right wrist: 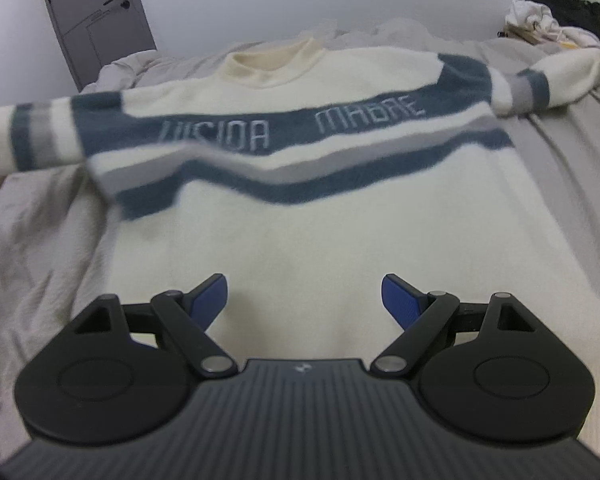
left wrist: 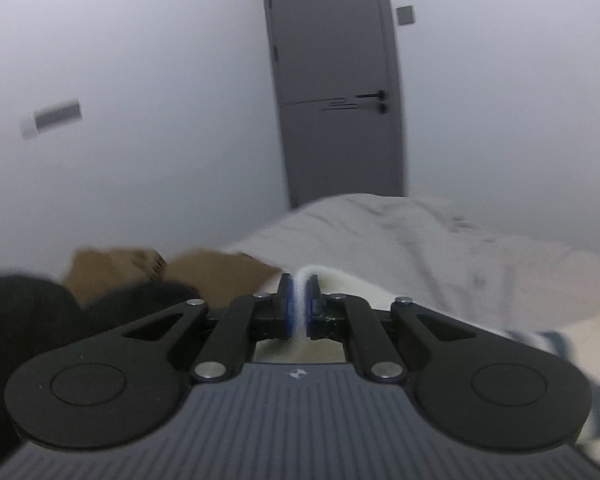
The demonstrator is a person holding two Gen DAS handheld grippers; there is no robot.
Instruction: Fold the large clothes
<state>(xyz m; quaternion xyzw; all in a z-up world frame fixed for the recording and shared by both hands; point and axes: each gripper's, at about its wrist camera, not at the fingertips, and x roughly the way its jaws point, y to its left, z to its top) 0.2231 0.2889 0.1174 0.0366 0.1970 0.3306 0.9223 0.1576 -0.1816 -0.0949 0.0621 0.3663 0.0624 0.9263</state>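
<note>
A cream sweater [right wrist: 300,232] with blue and grey stripes and lettering lies face up on the bed, collar at the far side. Its left sleeve [right wrist: 40,136] is lifted and stretched out to the left edge of the right wrist view. In the left wrist view my left gripper [left wrist: 299,284] is shut on a thin fold of cream sweater fabric [left wrist: 300,300], raised above the bed. My right gripper [right wrist: 303,292] hovers open over the sweater's lower body, nothing between its blue pads [right wrist: 400,300].
A light grey bedsheet [right wrist: 40,240] covers the bed. A pile of clothes [right wrist: 560,20] sits at the far right corner. A grey door [left wrist: 332,80] stands beyond the bed. Brown and black blurred shapes [left wrist: 100,280] lie at the left in the left wrist view.
</note>
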